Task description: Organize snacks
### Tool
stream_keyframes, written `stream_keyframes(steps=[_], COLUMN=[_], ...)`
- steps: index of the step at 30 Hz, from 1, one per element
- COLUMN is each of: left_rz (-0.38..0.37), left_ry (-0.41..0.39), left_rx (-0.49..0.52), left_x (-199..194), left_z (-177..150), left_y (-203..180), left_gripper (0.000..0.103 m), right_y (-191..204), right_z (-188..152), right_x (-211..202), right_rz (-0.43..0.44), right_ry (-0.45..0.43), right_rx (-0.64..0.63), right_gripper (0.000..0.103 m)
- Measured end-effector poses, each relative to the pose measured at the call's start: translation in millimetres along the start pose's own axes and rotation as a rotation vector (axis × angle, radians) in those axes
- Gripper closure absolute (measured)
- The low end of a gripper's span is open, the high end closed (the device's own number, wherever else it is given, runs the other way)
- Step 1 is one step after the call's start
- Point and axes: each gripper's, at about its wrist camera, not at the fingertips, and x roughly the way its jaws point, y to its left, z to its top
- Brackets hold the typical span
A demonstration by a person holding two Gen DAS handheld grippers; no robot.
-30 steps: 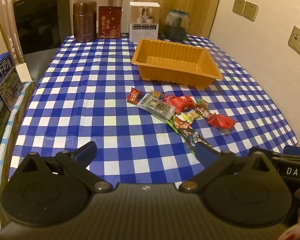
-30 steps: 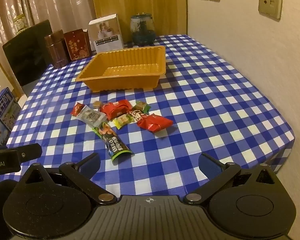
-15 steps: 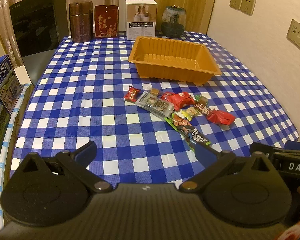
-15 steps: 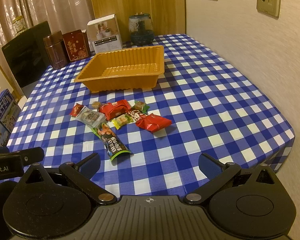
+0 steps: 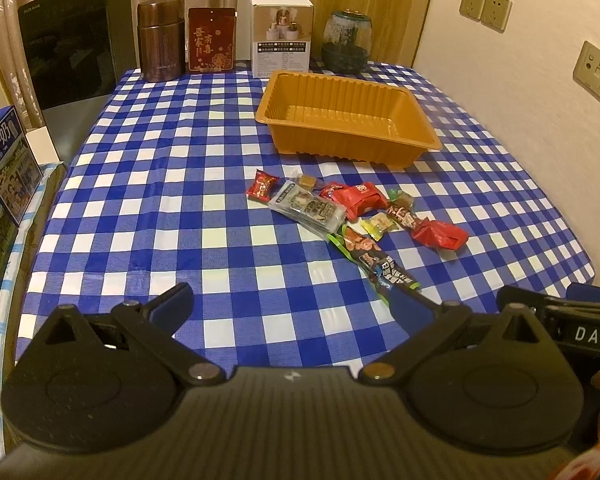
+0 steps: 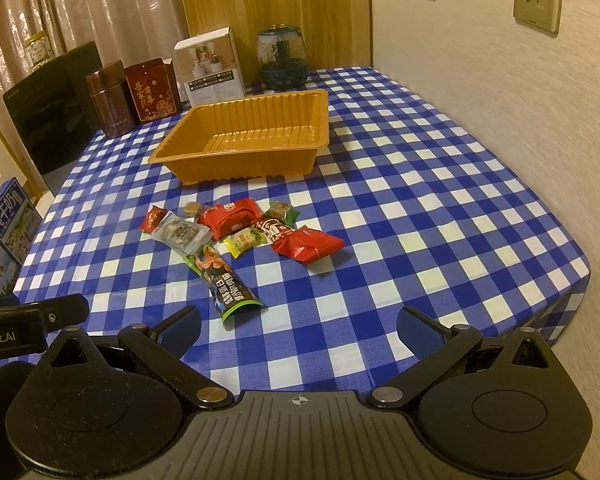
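Observation:
An empty orange plastic tray (image 5: 416, 138) (image 6: 300, 160) stands on the blue checked table. In front of it lies a loose cluster of wrapped snacks: a small red candy (image 5: 262, 185) (image 6: 153, 218), a clear grey packet (image 5: 308, 208) (image 6: 182, 234), a red pack (image 5: 358, 197) (image 6: 232, 216), a yellow sweet (image 5: 378, 226) (image 6: 246, 240), a red pouch (image 5: 440, 234) (image 6: 306, 246) and a long green-black bar (image 5: 374, 260) (image 6: 224, 280). My left gripper (image 5: 292, 304) hovers open above the near table edge, holding nothing. My right gripper (image 6: 300, 326) is open too, just right of the bar's end.
Along the far edge stand a brown canister (image 5: 160, 40), a red tin (image 5: 212, 38), a white box (image 5: 282, 36) and a glass jar (image 5: 346, 42). Milk cartons (image 5: 6, 168) sit left of the table. A wall (image 6: 500, 80) runs along the right side.
Both grippers have drawn back and risen slightly, so the tray and the snacks look a little farther off. Neither gripper's fingers have moved, and no snack has shifted.

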Motion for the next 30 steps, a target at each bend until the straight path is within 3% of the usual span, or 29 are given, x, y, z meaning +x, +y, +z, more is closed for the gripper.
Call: stream_keyframes(steps=[30], left_rz=[0.0], left_ry=[0.006], left_rx=[-0.001], left_x=[-0.4], left_z=[2.0], left_y=[0.8], left_gripper=[0.0], right_y=[-0.5], right_z=[0.4], right_x=[0.3], right_rz=[0.001], right_ry=[0.002], right_rx=[0.001], right_gripper=[0.0])
